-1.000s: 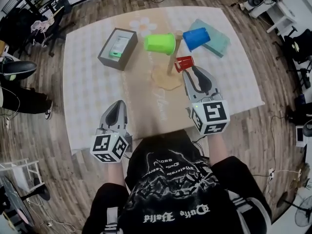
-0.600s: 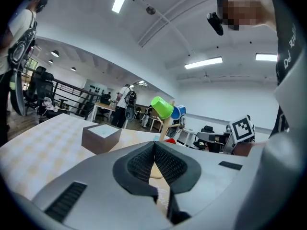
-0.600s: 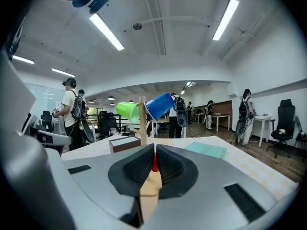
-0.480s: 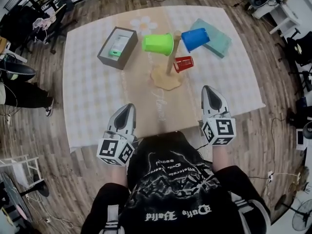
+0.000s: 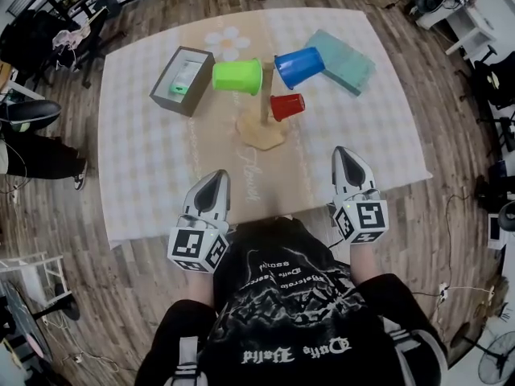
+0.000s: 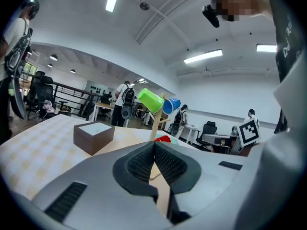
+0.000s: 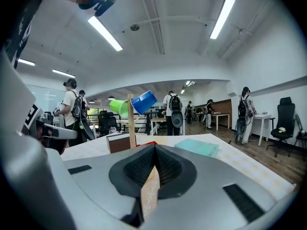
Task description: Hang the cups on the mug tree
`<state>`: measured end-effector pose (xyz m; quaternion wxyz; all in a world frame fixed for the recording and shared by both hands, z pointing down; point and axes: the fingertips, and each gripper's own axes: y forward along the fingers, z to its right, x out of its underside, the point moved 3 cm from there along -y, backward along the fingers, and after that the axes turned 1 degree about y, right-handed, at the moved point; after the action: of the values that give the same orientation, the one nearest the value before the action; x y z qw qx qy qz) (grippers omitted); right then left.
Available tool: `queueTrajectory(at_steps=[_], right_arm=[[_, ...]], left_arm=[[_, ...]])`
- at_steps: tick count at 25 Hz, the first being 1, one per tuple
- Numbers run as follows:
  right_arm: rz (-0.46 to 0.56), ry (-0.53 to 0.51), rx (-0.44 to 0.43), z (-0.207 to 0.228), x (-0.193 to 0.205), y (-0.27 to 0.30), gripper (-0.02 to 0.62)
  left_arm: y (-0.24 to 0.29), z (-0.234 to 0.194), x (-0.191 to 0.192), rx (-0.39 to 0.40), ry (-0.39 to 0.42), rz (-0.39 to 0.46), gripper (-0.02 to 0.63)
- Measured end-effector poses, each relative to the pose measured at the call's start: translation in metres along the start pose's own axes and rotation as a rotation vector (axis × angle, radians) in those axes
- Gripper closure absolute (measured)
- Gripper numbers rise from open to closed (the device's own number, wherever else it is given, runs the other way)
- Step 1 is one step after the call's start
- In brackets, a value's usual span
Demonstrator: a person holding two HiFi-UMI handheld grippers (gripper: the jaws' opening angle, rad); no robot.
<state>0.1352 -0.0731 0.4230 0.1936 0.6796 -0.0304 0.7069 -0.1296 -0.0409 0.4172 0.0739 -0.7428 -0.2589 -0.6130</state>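
Note:
The wooden mug tree [image 5: 263, 95] stands mid-table on its round base [image 5: 259, 133]. A green cup [image 5: 238, 76] hangs on its left, a blue cup [image 5: 299, 67] on its upper right and a small red cup [image 5: 286, 106] low on its right. My left gripper [image 5: 217, 176] is shut and empty by the near table edge. My right gripper [image 5: 344, 153] is also by that edge; its jaws have just been closing with nothing between them, and it is now shut. From the left gripper [image 6: 154, 145] the green cup [image 6: 150, 100] shows ahead. From the right gripper [image 7: 154, 147] the blue cup [image 7: 143, 102] shows ahead.
A brown open box [image 5: 182, 80] sits left of the tree and a teal pad [image 5: 342, 61] at the back right. A pale checked cloth [image 5: 145, 159] covers the table. The person's torso is just behind both grippers. People and office desks stand in the background.
My right gripper has drawn back from beside the red cup to the near table edge, and its jaws have closed. The left gripper has shifted a little to the right.

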Motion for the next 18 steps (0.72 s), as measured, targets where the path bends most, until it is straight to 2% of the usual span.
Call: queueTrajectory(at_steps=[7, 18], right_arm=[[0.013, -0.023, 0.013, 0.014, -0.005, -0.002, 0.588], [0.02, -0.047, -0.011, 0.02, -0.006, -0.001, 0.588]], left_arm=[[0.004, 0.003, 0.002, -0.031, -0.006, -0.001, 0.586], [0.01, 0.001, -0.001, -0.056, 0.004, 0.017, 0.586]])
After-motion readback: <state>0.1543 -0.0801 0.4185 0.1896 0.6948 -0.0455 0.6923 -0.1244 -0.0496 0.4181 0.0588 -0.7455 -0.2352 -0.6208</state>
